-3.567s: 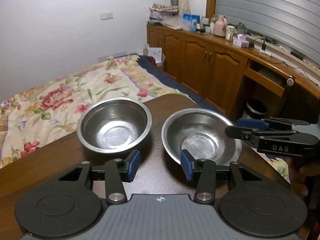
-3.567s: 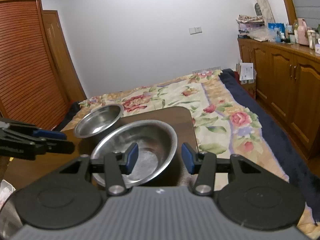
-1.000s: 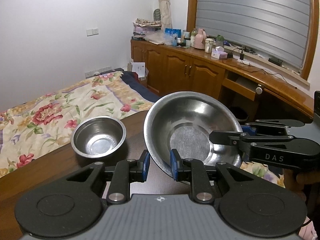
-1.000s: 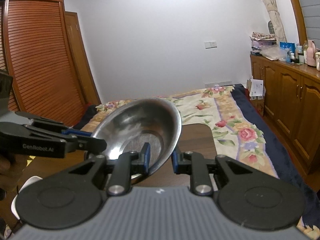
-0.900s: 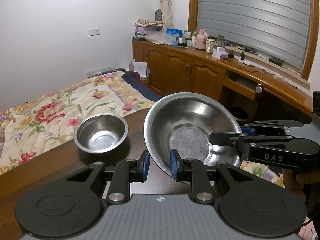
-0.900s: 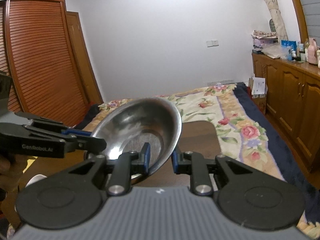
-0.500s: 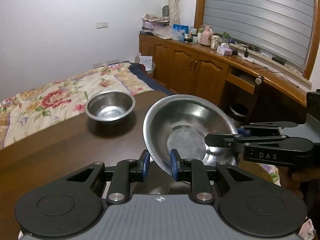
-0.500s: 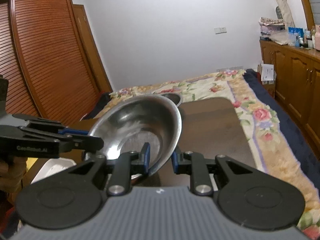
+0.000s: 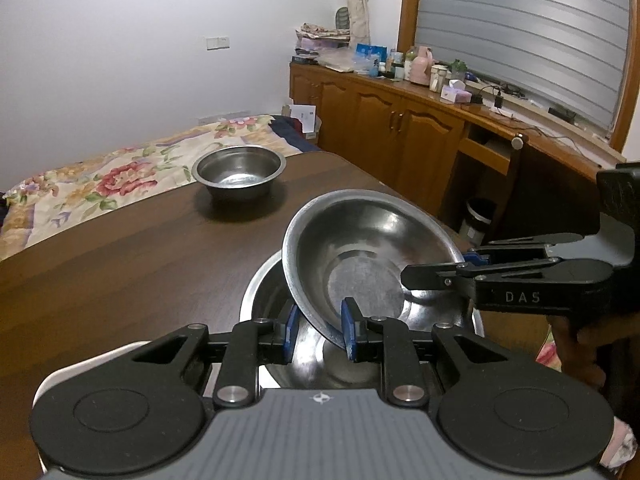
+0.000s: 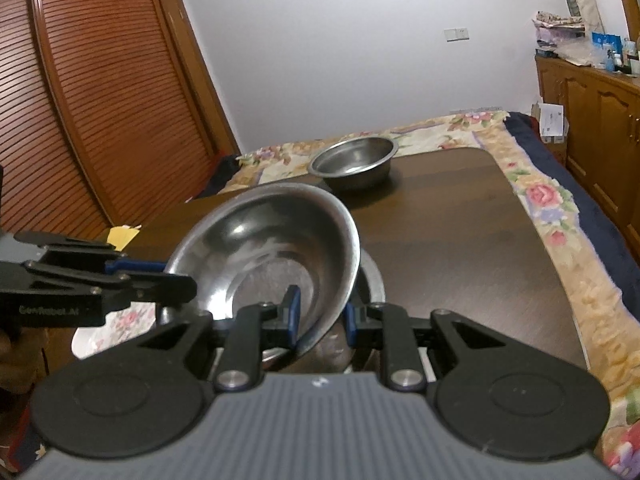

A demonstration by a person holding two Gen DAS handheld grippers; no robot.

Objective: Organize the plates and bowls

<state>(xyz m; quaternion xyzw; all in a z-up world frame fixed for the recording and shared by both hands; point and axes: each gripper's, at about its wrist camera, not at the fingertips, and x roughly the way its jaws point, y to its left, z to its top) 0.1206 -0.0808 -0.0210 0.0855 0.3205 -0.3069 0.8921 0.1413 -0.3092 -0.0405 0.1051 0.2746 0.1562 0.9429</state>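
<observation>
Both grippers hold one wide steel bowl point(image 9: 372, 264) point(image 10: 272, 240), which is tilted. My left gripper point(image 9: 319, 332) is shut on its near-left rim. My right gripper point(image 10: 320, 314) is shut on the opposite rim and shows in the left wrist view as a black clamp point(image 9: 436, 270). The bowl hangs just above or partly inside a larger steel bowl point(image 9: 260, 292) point(image 10: 372, 280) on the dark wooden table point(image 9: 140, 248); whether they touch I cannot tell. A small deep steel bowl point(image 9: 239, 172) point(image 10: 352, 160) stands alone at the table's far end.
A white plate point(image 9: 92, 360) with a floral print point(image 10: 116, 328) lies under or beside the larger bowl. A yellow scrap point(image 10: 122, 236) sits at the table's left edge. Beyond the table are a flowered bed point(image 9: 100, 184), wooden cabinets point(image 9: 400, 128) and slatted doors point(image 10: 80, 100).
Both grippers carried the wide bowl back from the far end of the table and lowered it over the larger bowl. The small bowl stayed in place.
</observation>
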